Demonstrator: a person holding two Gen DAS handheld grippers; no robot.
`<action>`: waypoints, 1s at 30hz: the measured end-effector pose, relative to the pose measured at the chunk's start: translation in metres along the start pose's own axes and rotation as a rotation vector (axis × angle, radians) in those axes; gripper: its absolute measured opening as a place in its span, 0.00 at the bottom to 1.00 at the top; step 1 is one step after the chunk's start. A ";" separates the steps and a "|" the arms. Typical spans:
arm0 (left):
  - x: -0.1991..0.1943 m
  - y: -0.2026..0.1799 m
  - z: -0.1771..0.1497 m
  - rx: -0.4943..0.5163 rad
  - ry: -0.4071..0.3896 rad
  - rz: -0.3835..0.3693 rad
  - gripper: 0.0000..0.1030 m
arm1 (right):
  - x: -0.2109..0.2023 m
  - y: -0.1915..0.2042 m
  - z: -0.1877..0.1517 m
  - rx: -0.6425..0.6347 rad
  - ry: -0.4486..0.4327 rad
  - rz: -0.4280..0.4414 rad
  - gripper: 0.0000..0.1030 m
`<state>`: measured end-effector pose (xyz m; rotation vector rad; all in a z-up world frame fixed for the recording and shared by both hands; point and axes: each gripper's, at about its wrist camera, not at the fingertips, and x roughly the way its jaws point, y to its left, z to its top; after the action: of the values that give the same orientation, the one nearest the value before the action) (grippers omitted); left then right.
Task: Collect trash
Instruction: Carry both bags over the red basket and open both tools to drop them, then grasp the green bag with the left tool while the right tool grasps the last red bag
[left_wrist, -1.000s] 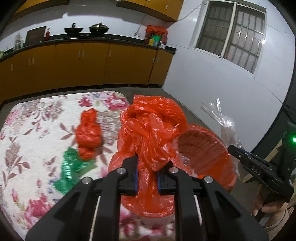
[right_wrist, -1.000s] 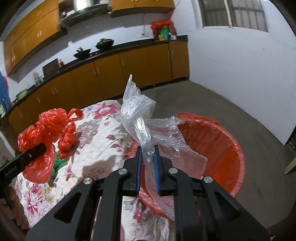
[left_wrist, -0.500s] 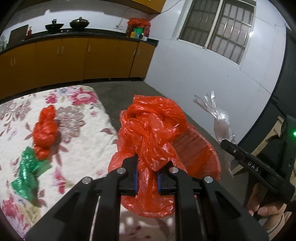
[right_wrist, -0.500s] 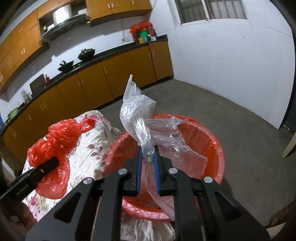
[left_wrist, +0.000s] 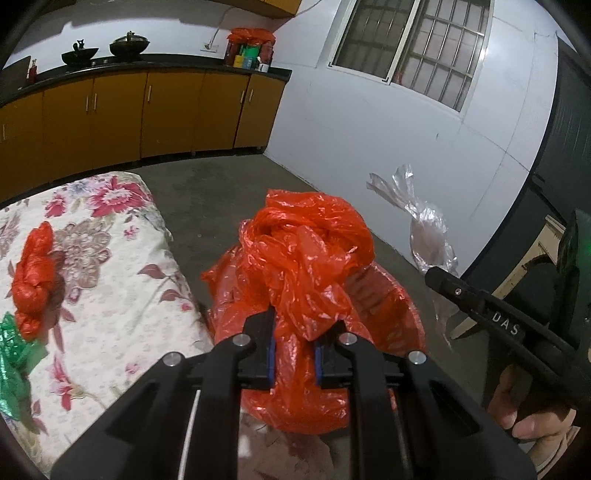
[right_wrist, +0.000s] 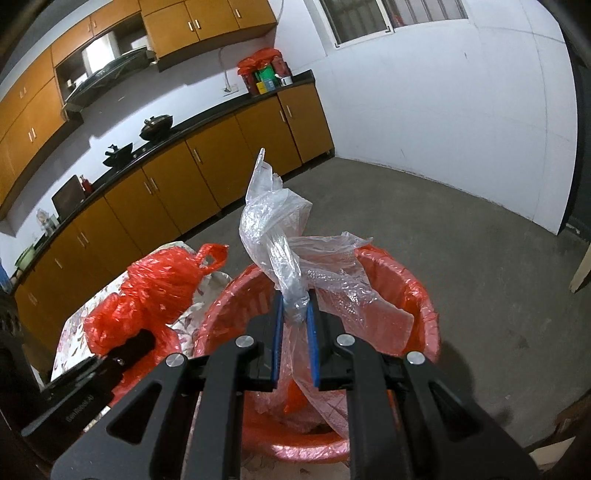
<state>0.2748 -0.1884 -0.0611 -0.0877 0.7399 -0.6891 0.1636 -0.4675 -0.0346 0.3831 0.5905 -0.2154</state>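
Left gripper (left_wrist: 293, 343) fingers clamp crumpled red bag (left_wrist: 306, 254); right gripper (right_wrist: 294, 334) fingers pinch wrinkled clear bag (right_wrist: 280, 236) above red-lined bin (right_wrist: 417, 295).

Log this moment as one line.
left gripper: shut on red bag | right gripper: shut on clear bag | both over red bin

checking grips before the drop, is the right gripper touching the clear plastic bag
Touching. The right wrist view shows the right gripper shut on the clear plastic bag, its twisted neck pinched between the blue pads, above the red bin.
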 end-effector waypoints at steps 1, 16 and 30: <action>0.004 -0.001 0.000 0.001 0.004 0.000 0.16 | 0.001 -0.002 0.000 0.004 0.000 0.000 0.13; 0.015 0.018 -0.017 -0.041 0.042 0.047 0.47 | 0.006 -0.014 -0.014 0.033 0.032 0.005 0.45; -0.057 0.082 -0.033 -0.046 -0.049 0.339 0.57 | 0.001 0.007 -0.026 -0.074 0.031 -0.045 0.58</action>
<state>0.2679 -0.0840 -0.0773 -0.0196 0.7029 -0.3453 0.1534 -0.4506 -0.0529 0.3021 0.6358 -0.2303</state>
